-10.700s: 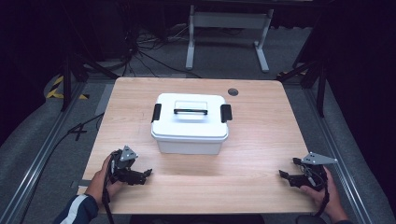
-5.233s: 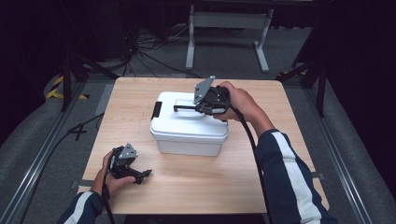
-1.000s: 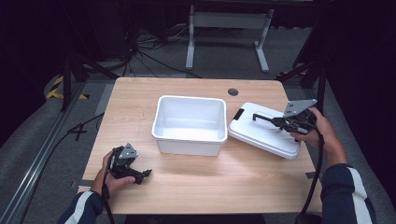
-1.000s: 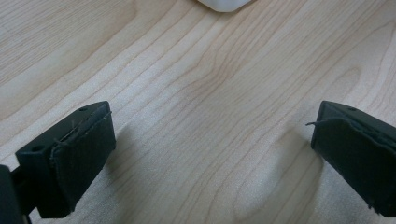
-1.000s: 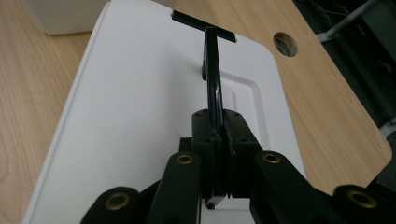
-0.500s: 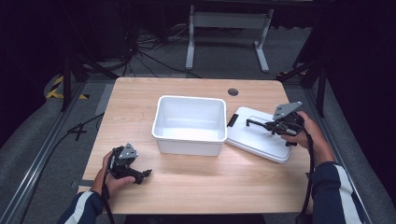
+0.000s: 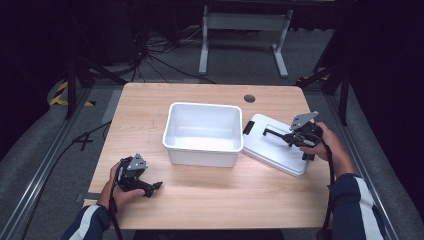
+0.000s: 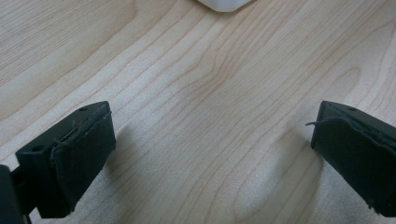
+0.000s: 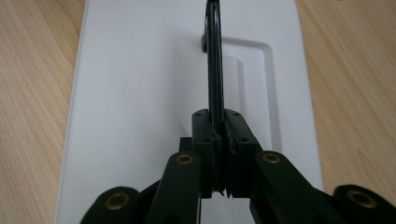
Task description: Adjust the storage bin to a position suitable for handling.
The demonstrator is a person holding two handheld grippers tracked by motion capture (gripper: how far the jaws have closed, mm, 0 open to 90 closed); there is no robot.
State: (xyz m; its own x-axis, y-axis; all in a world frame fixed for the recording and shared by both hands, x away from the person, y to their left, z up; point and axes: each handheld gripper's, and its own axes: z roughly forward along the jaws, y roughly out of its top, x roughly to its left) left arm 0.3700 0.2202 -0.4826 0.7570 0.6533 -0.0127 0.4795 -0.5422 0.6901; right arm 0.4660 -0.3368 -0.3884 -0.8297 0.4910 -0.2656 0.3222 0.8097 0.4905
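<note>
A pale wood-grain counter (image 7: pixel 210 200) stands in a dark room, with cables (image 7: pixel 165 55) and a grey metal frame (image 7: pixel 245 30) on the floor behind it. The right tool (image 7: pixel 272 133) is clamped on the black handle (image 9: pixel 214 56) of the white lid (image 7: pixel 275 150), which lies beside the open white bin (image 7: pixel 202 132). The left tool (image 7: pixel 152 187) rests near the front edge, its jaws apart.
</note>
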